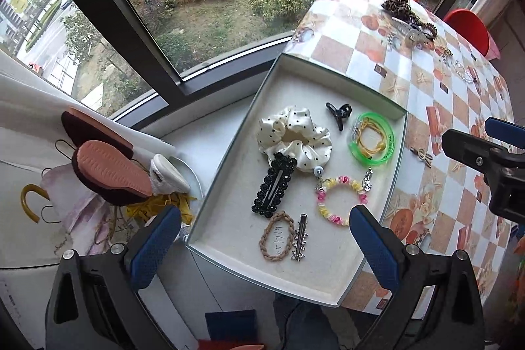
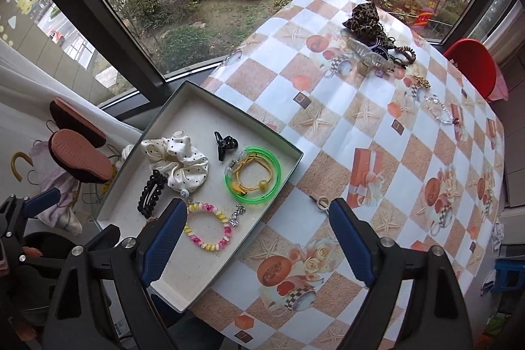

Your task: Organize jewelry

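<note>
Blue-padded left gripper and right gripper both gape wide, holding nothing. At centre frame the tray holds a polka-dot scrunchie, green bangle and beaded bracelet; more jewelry lies upper right on the checked tablecloth

Satin scrunchie glossy; green bangle translucent plastic; tablecloth smooth.
</note>
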Tool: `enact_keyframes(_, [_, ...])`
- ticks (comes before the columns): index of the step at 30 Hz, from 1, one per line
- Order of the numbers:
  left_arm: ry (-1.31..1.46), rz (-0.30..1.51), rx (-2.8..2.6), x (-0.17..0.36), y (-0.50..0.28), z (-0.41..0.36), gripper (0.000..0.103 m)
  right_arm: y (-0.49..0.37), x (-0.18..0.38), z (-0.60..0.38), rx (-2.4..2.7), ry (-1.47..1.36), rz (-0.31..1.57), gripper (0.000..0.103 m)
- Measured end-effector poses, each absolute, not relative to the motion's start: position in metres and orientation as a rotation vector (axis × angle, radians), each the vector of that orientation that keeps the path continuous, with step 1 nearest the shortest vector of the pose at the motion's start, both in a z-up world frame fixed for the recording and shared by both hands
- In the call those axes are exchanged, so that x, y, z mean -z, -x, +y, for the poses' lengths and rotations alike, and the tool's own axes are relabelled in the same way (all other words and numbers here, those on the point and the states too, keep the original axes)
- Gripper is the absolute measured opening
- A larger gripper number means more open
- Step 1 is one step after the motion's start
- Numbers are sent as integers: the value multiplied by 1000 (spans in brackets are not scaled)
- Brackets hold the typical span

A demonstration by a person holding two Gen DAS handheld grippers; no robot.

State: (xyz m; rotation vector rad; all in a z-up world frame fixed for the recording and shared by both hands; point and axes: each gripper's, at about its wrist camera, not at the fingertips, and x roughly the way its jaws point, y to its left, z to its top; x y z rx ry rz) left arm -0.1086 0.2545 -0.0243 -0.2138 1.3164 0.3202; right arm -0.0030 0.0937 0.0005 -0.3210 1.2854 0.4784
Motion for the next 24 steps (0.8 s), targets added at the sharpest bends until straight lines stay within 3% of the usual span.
enact_keyframes(24, [193,1300,-365,11,108,256,103,5,-9,97,-460,354,1293,90])
